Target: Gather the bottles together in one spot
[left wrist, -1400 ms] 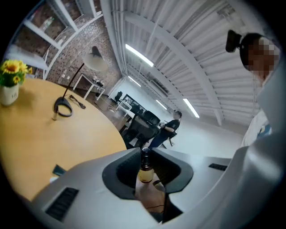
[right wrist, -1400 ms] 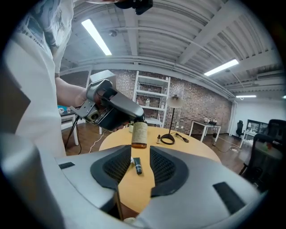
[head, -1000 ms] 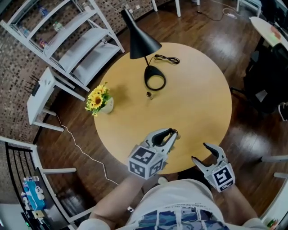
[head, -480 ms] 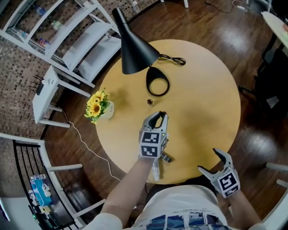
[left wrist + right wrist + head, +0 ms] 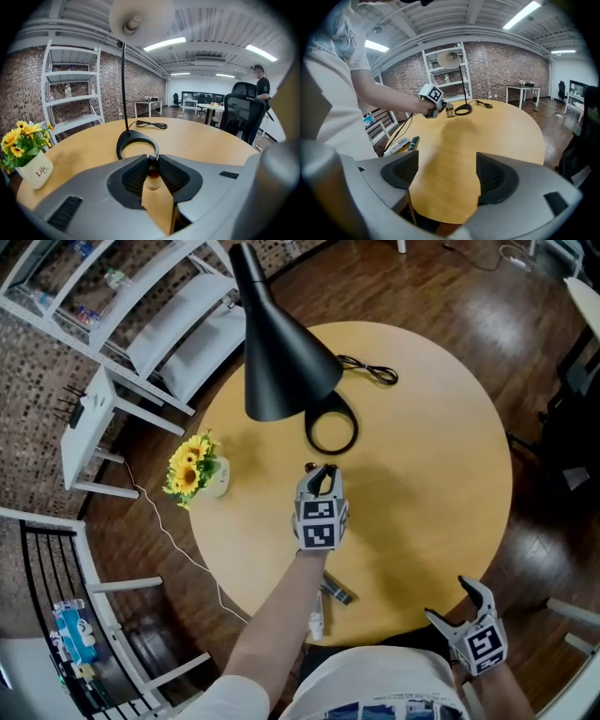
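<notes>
Over the round wooden surface (image 5: 422, 474), the left gripper (image 5: 324, 474) has its fingers pinching a small bottle (image 5: 152, 176), while the right gripper (image 5: 451, 602), its fingers just spread wide, holds nothing.

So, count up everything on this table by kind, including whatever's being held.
Small upright bottles: 2, one held by the left hand-held gripper
Bottles lying at the near edge: 2
Lamp: 1
Flower pot: 1
Total: 6
</notes>
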Tool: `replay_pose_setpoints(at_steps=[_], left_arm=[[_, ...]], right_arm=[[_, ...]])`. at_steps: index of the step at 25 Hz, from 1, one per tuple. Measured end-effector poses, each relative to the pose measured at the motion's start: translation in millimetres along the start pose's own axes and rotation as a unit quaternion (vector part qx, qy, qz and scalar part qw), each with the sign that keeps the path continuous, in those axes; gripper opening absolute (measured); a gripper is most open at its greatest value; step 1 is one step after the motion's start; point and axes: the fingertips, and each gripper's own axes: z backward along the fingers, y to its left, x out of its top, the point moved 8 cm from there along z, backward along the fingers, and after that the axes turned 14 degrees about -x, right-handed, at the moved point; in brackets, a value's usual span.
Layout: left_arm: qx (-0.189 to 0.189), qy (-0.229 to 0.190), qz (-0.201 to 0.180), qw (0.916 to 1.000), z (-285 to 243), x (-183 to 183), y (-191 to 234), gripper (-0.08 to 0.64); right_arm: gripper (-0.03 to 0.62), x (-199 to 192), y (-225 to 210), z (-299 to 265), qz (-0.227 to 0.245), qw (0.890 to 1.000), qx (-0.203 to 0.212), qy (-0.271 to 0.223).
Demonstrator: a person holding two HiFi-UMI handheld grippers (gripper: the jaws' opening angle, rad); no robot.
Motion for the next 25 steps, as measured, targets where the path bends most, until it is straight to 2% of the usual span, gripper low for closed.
replay_pose_setpoints(at_steps=[8, 13, 16, 21, 25], left_arm=[[0.025, 0.005, -0.004, 0.9997, -22.3, -7.6, 13.8, 0.077], [0.035, 0.004, -0.021, 0.9992, -23.9, -7.8, 10.8, 0.083], [0.031, -0.001, -0.033, 0.9990, -19.7, -7.1, 7.0, 0.129], [0.028, -0.017, -0.059, 0.9977, 1.5, -1.7, -2.2, 0.130], [0.017, -0.041, -0.064, 0.9969, 47.7, 3.3, -17.5, 0.147]], right_arm=[[0.405, 8.5, -6.1, -10.9, -0.001, 1.000, 0.006, 0.012], [0.403, 4.9, -10.8, -14.6, 0.006, 1.000, 0.001, 0.004], [0.404, 4.3, -7.4, -12.4, 0.005, 1.000, -0.001, 0.004], [0.403, 3.1, 5.8, -5.7, 0.006, 1.000, -0.004, -0.001], [0.403, 5.8, 22.9, 1.9, 0.015, 1.000, -0.007, -0.019]])
